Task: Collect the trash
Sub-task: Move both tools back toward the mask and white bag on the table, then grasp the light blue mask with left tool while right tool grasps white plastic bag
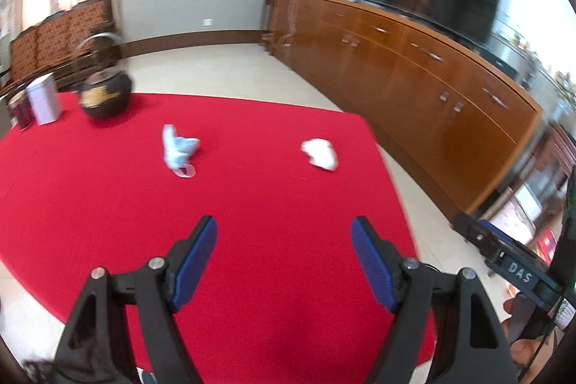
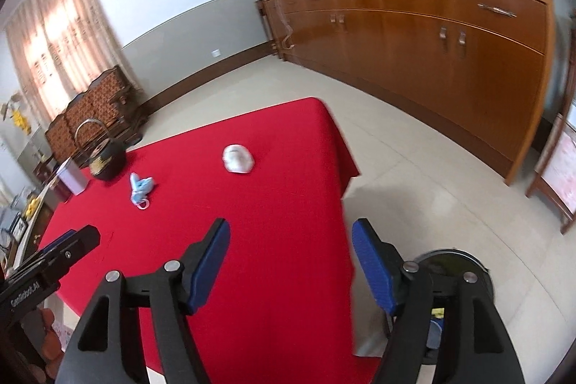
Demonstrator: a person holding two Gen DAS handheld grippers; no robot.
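While both claws hang released and empty, I see the crumpled blue mask (image 1: 179, 148) ahead of my left gripper (image 1: 284, 261) and the white tissue wad (image 2: 238, 159) ahead-left of my right gripper (image 2: 291, 263). Motion blur could spoil my aim; a low pass might snag the red cloth (image 1: 90, 186). Beneath my right claw a dark bin (image 2: 464, 263) holds something yellow and blue, unclear.

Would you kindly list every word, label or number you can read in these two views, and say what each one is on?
"DAS": white letters on the black body of the right tool, seen from the left wrist.
"GenRobot.AI": white print on the black body of the left tool, seen from the right wrist.
Gold marking on the dark round kettle: too blurred to read.
White label near the right tool: too small to read.
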